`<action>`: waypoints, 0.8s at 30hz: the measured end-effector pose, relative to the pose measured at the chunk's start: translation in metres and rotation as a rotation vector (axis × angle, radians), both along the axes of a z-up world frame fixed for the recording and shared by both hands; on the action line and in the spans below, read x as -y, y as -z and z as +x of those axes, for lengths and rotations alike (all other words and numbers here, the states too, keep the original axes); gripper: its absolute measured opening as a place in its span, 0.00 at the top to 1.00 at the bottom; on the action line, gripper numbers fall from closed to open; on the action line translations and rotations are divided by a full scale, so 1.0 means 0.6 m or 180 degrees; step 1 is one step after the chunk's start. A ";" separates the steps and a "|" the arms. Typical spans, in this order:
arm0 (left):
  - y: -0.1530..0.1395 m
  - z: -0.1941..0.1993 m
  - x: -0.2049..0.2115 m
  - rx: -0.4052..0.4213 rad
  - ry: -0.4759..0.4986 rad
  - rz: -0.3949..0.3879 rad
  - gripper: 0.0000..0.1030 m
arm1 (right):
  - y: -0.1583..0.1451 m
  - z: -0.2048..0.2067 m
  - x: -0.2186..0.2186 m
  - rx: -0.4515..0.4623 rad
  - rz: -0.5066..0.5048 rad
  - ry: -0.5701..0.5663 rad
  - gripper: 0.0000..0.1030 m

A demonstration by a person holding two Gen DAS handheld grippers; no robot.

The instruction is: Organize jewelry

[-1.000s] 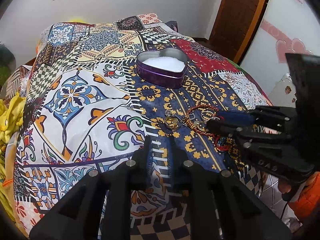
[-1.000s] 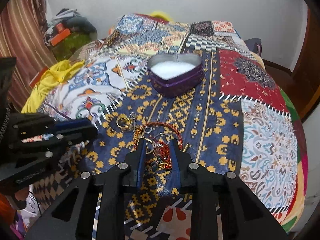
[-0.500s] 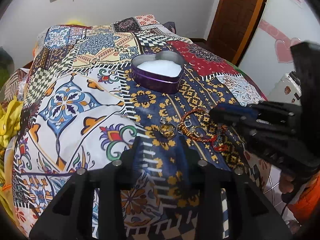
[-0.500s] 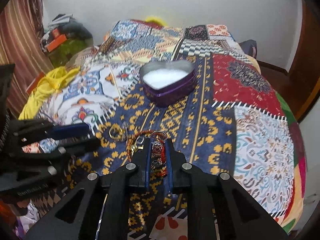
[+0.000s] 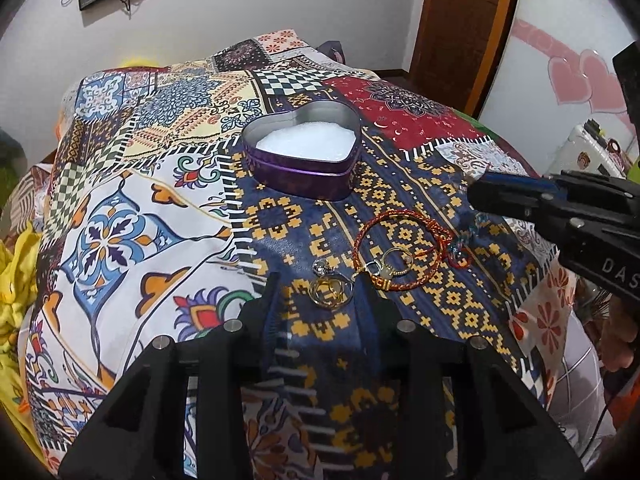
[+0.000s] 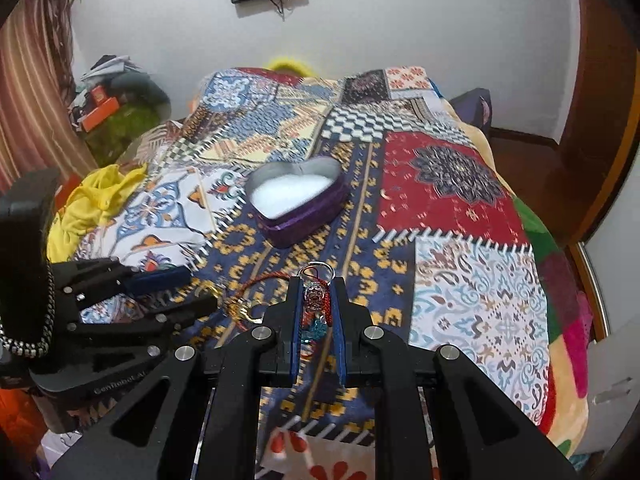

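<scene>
Right gripper (image 6: 317, 289) fingers stayed clamped on red beaded charm piece (image 6: 316, 300), now lifted off patchwork bedspread (image 5: 132, 216). Left gripper (image 5: 316, 292) fingers gaped wider than before, holding nothing, gold rings (image 5: 330, 290) between tips. Red braided bracelet (image 5: 400, 248) remained on bedspread near purple heart-shaped tin (image 5: 304, 160).

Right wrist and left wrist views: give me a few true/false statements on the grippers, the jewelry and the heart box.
1. The right gripper is shut on a beaded charm. True.
2. The left gripper holds the gold ring. False: it is open, and the ring lies on the bedspread.
3. The heart-shaped tin has its lid on. False: it is open, white padding showing.
4. The red braided bracelet lies on the bedspread. True.
</scene>
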State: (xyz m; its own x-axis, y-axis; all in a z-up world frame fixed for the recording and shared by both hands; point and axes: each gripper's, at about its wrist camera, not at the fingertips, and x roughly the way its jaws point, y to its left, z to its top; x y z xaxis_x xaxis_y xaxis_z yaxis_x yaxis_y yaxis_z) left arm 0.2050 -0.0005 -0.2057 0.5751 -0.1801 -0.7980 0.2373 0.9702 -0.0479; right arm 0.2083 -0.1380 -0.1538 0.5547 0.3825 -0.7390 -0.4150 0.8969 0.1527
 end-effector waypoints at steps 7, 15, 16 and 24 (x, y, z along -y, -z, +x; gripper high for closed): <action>0.008 0.001 0.001 0.0001 0.0053 -0.0070 0.84 | 0.032 0.005 0.030 -0.0161 -0.0093 0.0164 0.88; 0.003 -0.009 0.000 0.0043 0.0042 -0.0054 0.84 | 0.037 0.003 0.058 -0.0250 -0.0076 0.0223 0.88; 0.000 -0.012 -0.001 0.0047 0.0036 -0.0063 0.84 | 0.037 0.002 0.061 -0.0263 -0.0067 0.0220 0.88; -0.027 -0.026 -0.008 0.0130 -0.0027 -0.0102 0.97 | 0.029 -0.008 0.077 -0.0244 -0.0070 0.0273 0.70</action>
State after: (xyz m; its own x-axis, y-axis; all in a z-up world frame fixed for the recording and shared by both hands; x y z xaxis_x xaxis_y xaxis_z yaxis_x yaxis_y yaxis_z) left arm 0.1893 0.0046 -0.1892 0.6087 -0.2001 -0.7678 0.2315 0.9704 -0.0694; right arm 0.2035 -0.1839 -0.1709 0.5262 0.3192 -0.7882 -0.3244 0.9321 0.1608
